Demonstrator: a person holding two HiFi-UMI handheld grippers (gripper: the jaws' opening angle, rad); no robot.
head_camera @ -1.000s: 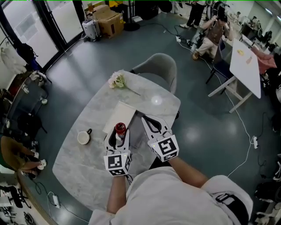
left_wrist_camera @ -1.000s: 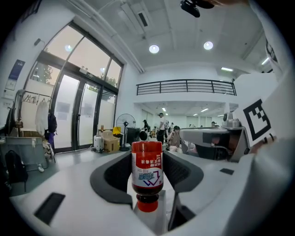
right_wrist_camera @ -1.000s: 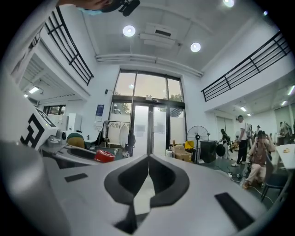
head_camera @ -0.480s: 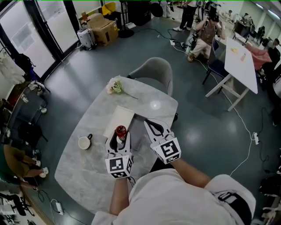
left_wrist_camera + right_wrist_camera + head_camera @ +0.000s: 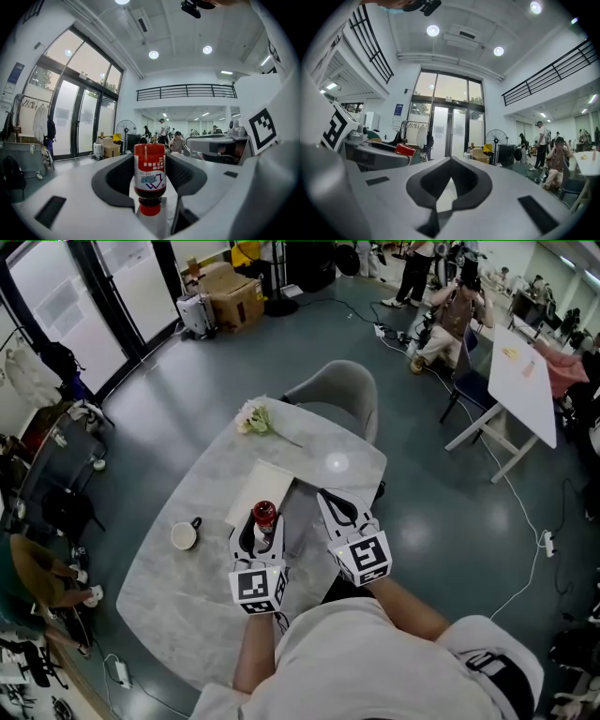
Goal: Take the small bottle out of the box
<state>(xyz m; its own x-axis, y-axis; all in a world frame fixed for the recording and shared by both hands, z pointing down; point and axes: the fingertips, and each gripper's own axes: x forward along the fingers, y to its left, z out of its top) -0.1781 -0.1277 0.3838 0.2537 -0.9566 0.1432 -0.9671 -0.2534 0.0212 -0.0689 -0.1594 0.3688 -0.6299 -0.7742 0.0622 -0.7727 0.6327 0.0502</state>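
Observation:
A small dark bottle (image 5: pixel 264 517) with a red label stands between the jaws of my left gripper (image 5: pixel 260 535), which is shut on it above the marble table (image 5: pixel 187 596). In the left gripper view the bottle (image 5: pixel 149 176) fills the middle, clamped between both pads of that gripper (image 5: pixel 150 164). A flat white box (image 5: pixel 260 486) lies on the table just beyond the bottle, with a grey panel (image 5: pixel 300 519) next to it. My right gripper (image 5: pixel 339 512) hovers to the right of the bottle, shut with nothing in it; its tips touch (image 5: pixel 450 161).
A white mug (image 5: pixel 184 536) sits on the table to the left of my left gripper. A small bunch of flowers (image 5: pixel 253 417) lies at the far end. A grey chair (image 5: pixel 336 390) stands behind the table. People sit at a distant white table.

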